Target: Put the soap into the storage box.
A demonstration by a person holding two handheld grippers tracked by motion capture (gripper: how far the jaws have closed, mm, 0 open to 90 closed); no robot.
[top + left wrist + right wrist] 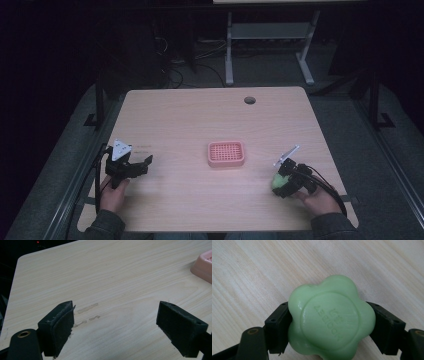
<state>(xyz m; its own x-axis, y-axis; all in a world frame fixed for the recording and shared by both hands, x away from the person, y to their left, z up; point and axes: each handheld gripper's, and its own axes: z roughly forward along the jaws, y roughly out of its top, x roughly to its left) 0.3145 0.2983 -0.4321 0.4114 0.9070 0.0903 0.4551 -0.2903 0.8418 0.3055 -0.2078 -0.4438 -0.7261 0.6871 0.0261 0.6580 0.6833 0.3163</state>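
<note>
The right gripper (pixel 329 322) clamps its jaws on a green flower-shaped soap (pixel 330 321) near the table's (pixel 190 125) right front, right of the pink soap dish (pixel 226 153). The left gripper (pixel 115 325) rests with jaws wide apart, holding nothing.

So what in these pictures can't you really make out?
- Raised lettering on the green soap: right gripper view, upside down and blurred, unreadable.
- Soap's lower edge: same view, cut off by the picture's bottom.
- Pink soap dish: left gripper view, cut by the right edge; one corner shows.
- Soap in the high view: small, mostly hidden by the right hand-held gripper.
- Floor beyond the table: too dark.
</note>
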